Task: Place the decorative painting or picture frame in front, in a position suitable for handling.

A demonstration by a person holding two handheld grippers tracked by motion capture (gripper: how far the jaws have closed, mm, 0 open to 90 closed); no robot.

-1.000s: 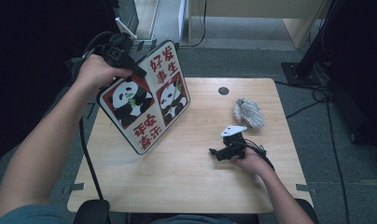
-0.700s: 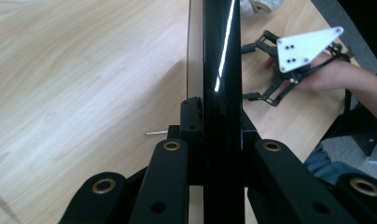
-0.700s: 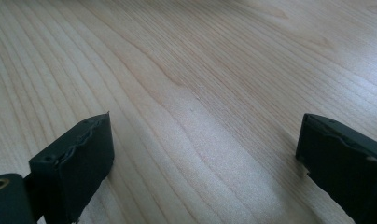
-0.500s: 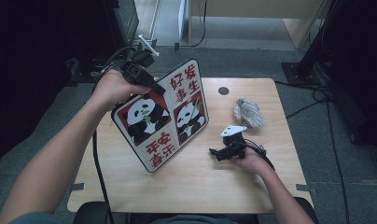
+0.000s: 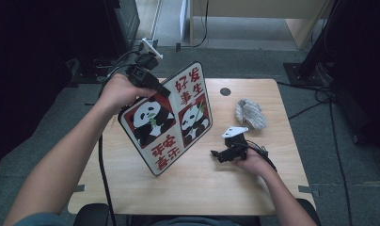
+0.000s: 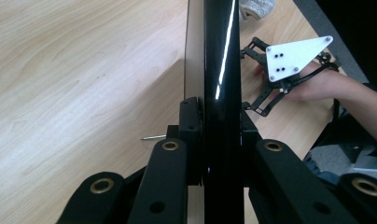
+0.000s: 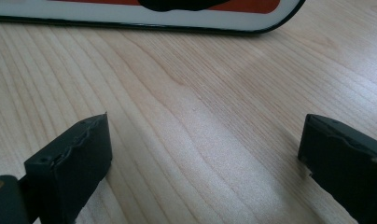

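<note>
A flat board (image 5: 169, 120) printed with two pandas and red characters is held tilted over the wooden table (image 5: 202, 188), its lower corner close to the tabletop. My left gripper (image 5: 153, 87) is shut on its upper left edge. In the left gripper view the board (image 6: 217, 70) stands edge-on between the pads (image 6: 191, 121) of the left gripper (image 6: 218, 123). My right gripper (image 5: 217, 154) lies on the table right of the board, open, with bare wood between the jaws of the right gripper (image 7: 205, 149). The board's rim (image 7: 144, 11) lies just ahead of it.
A crumpled grey bundle (image 5: 250, 114) lies at the table's back right, behind the right hand. A round cable hole (image 5: 225, 92) sits near the far edge. Cables trail over the floor on both sides. The right gripper's white plate (image 6: 294, 56) appears beyond the board.
The left hand has carried the board rightwards and a little lower, from the table's left back corner toward its middle. The right gripper has stayed where it was.
</note>
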